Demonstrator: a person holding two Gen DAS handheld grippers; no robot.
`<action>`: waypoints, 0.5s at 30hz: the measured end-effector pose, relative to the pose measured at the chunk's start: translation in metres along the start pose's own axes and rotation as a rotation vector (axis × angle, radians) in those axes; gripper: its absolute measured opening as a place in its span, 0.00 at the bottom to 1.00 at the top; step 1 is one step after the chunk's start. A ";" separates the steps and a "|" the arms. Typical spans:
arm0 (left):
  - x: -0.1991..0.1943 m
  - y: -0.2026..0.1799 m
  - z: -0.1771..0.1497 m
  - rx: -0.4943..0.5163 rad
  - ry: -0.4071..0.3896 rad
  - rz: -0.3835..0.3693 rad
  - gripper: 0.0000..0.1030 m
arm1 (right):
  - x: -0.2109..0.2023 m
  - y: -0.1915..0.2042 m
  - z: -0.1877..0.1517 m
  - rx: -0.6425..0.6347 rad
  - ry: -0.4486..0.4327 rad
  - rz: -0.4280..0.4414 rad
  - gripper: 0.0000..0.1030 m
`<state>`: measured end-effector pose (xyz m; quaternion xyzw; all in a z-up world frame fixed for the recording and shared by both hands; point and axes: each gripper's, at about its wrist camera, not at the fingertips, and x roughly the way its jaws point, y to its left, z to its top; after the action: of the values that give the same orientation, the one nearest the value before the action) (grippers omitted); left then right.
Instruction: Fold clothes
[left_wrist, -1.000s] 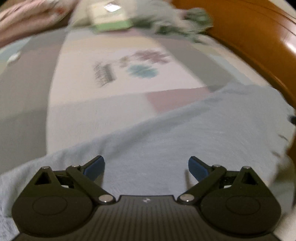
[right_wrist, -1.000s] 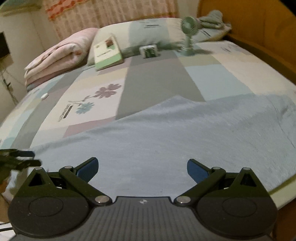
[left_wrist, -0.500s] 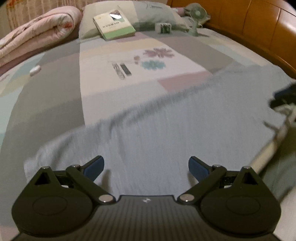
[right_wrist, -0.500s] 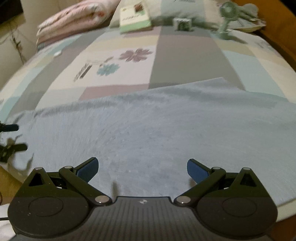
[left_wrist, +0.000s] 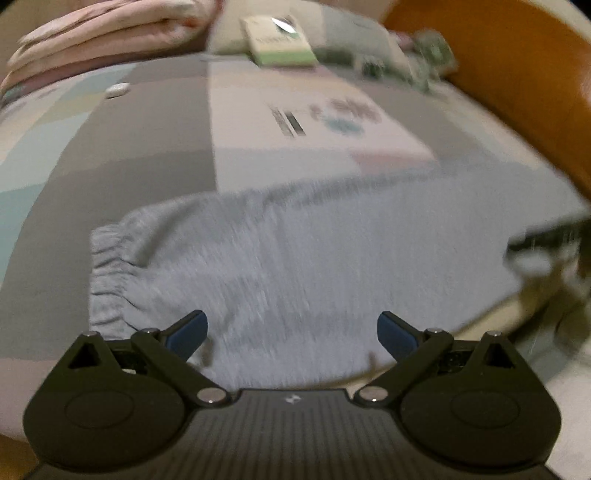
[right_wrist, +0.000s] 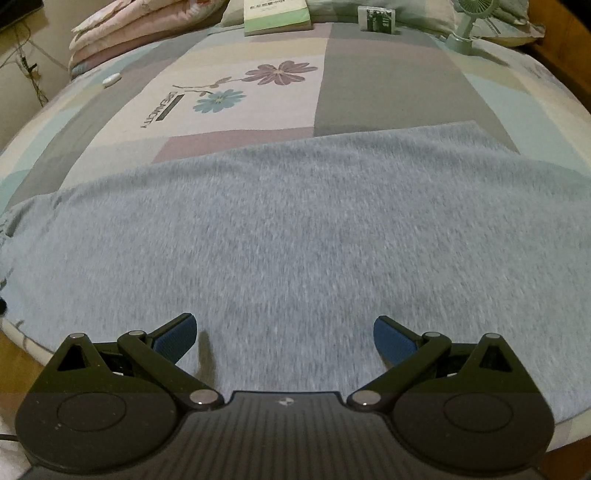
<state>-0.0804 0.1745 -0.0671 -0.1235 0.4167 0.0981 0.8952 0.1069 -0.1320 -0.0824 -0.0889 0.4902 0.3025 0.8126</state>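
Now that our left claw (left_wrist: 291, 334) has swung to the grey sweatpants' (left_wrist: 332, 258) elastic cuff (left_wrist: 110, 273), both it and our right claw (right_wrist: 284, 338) gape empty; we judge folding can start.

**Bedroom in a home**

Bed (right_wrist: 388, 88) with patchwork sheet, flower print. Pillow (right_wrist: 417, 7) at the head; folded pink quilt (right_wrist: 122, 33) stacked beside it. Book (right_wrist: 277, 16), small desk fan (right_wrist: 467, 26), little box (right_wrist: 380, 20) lying near the pillow. Wooden bed frame (left_wrist: 517, 81) along one side. Grey garment (right_wrist: 314, 229) spread across near edge.
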 end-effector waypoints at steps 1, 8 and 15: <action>-0.004 0.004 0.004 -0.033 -0.017 -0.005 0.95 | 0.000 -0.001 0.000 0.005 -0.003 0.005 1.00; -0.034 0.037 0.029 -0.177 -0.096 0.008 0.95 | 0.001 -0.005 -0.003 0.017 -0.024 0.027 1.00; -0.039 0.048 0.010 -0.290 -0.055 -0.043 0.95 | 0.001 -0.003 -0.003 0.004 -0.019 0.016 1.00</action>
<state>-0.1108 0.2204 -0.0374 -0.2577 0.3710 0.1416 0.8808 0.1065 -0.1354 -0.0855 -0.0803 0.4838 0.3088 0.8150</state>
